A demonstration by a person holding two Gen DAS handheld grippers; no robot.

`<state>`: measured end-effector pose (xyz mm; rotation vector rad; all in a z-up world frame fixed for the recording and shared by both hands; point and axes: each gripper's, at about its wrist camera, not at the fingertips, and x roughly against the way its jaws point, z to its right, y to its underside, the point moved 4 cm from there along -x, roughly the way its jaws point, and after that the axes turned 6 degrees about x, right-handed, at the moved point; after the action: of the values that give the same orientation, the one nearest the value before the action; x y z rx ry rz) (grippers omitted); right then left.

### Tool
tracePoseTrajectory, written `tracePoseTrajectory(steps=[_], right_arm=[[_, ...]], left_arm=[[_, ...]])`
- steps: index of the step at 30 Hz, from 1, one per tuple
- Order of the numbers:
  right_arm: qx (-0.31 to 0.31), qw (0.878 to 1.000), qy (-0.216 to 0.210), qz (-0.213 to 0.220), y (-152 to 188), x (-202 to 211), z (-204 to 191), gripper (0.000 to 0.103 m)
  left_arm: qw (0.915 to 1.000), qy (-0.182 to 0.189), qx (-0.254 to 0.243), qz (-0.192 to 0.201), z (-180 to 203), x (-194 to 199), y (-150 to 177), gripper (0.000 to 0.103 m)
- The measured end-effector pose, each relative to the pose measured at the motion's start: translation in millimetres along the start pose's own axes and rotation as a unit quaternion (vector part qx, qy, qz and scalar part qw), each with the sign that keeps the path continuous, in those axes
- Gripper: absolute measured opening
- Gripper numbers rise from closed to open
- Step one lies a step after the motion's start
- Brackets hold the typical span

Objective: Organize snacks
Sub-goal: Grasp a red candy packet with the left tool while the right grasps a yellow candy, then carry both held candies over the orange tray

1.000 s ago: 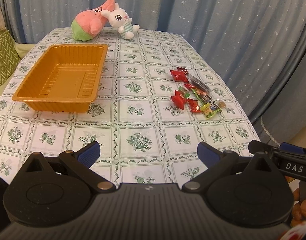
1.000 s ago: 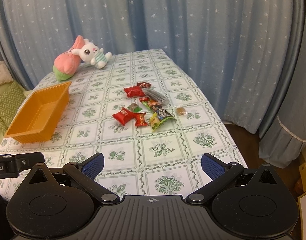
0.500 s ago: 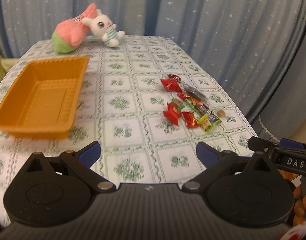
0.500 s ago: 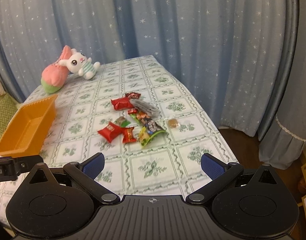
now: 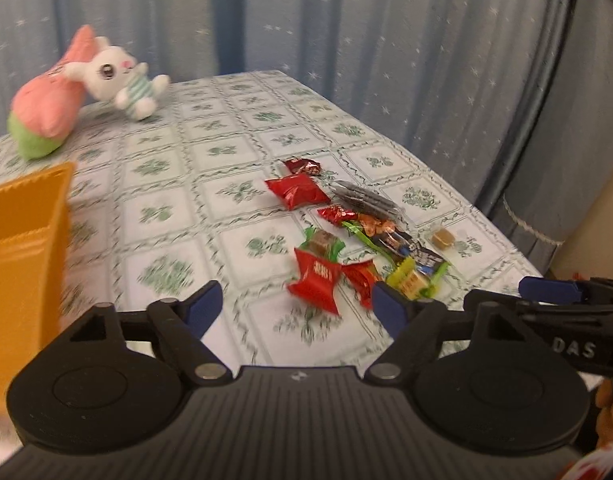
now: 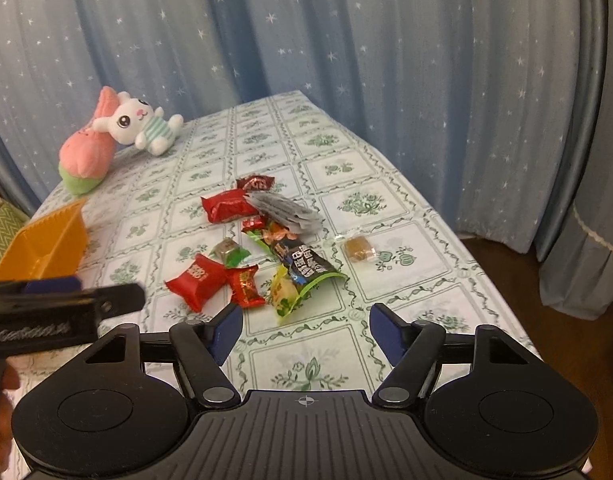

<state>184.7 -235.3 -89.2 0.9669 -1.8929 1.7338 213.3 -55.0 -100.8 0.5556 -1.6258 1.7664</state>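
Lying scattered right of the table's (image 6: 386,208) middle, wrapped snacks (image 6: 262,248) ran lengthwise toward the far curtain. Hovered short of them with nothing between: left gripper (image 5: 296,306) and right gripper (image 6: 304,330), jaws just narrowed yet parted. Cut off at left: orange tray (image 5: 22,256).

Wrapped snacks (image 6: 262,248) lie loosely clustered flat on the tablecloth, mostly red and green packets, one small tan candy (image 6: 358,249) just apart; orange ribbed tray (image 6: 46,244) sits empty, well apart.
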Motion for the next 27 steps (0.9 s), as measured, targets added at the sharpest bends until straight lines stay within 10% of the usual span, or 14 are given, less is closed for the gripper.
tracePoseTrajectory(steps=[13, 27], right_arm=[[0.022, 1.000, 0.003, 0.001, -6, -31, 0, 0.068], [0.150, 0.988, -0.031, -0.006, -7, -69, -35, 0.044]], left_arm=[[0.9927, 0.027, -0.107, -0.048, 18, -70, -1, 0.022], [0.9985, -0.009, -0.038, -0.039, -21, -25, 34, 0.020]])
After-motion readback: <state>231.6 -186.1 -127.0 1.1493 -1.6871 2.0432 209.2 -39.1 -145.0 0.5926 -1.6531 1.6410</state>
